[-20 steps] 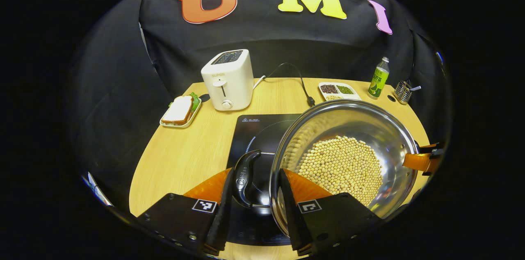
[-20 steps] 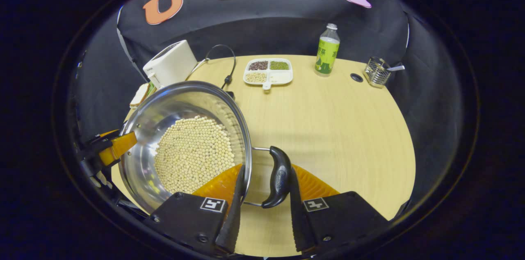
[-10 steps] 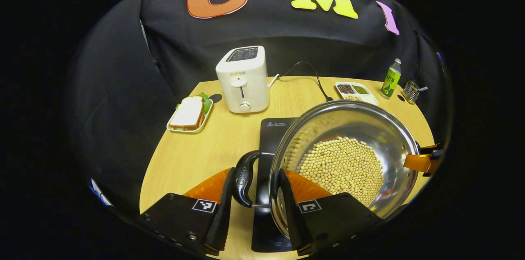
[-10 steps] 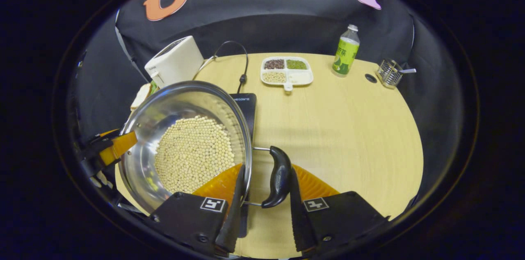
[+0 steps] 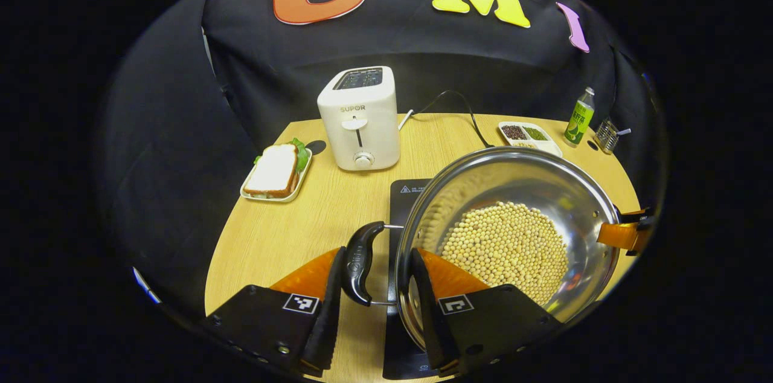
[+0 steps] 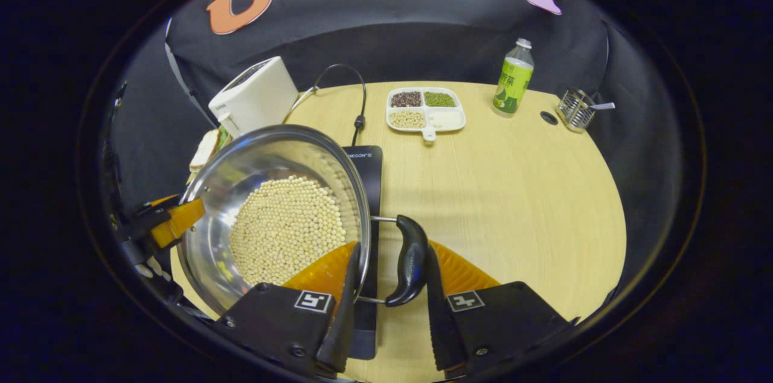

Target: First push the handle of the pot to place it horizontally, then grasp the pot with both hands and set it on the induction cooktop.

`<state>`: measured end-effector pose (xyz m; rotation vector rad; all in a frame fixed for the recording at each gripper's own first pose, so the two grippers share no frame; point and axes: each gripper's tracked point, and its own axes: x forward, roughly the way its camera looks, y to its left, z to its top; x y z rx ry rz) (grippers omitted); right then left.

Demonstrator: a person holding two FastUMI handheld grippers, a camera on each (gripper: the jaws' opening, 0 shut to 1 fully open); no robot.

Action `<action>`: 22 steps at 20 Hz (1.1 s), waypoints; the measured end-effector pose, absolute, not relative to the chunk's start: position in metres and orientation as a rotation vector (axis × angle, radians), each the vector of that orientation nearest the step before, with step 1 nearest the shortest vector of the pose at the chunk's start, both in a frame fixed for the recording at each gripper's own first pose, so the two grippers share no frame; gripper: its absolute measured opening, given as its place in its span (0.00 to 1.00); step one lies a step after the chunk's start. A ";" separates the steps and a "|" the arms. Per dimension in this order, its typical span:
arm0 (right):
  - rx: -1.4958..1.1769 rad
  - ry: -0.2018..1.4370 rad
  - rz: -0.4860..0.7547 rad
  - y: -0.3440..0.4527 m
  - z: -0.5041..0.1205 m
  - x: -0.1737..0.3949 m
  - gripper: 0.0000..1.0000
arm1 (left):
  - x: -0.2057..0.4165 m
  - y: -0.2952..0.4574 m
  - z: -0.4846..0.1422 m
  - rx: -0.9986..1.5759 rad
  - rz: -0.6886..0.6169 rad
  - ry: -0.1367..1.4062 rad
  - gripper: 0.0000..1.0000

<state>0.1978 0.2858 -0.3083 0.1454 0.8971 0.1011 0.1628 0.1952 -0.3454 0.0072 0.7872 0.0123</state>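
Left tool (image 5: 374, 310) pinches the pot's (image 5: 513, 189) left handle (image 5: 359, 262) and rim; right tool (image 6: 389, 310) pinches the opposite handle (image 6: 412, 259). Between them the pot (holding pale beans (image 5: 504, 247)) sits over the cooktop (image 5: 404, 196), whether resting or lifted I cannot tell, on the tabletop (image 6: 513, 189).

Black cloth wall (image 5: 386, 69) behind rounded light-wood table (image 6: 513, 189); even overhead light.

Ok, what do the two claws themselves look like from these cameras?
Each claw, left and right, has two black blocky bodies carrying small square black-and-white marker tags, with ribbed orange wedges tapering forward along the fingers. No cables or sleeves are visible.
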 end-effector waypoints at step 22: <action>0.108 0.669 0.134 0.269 -0.290 0.196 0.96 | 0.153 0.198 -0.309 0.004 0.089 0.585 0.97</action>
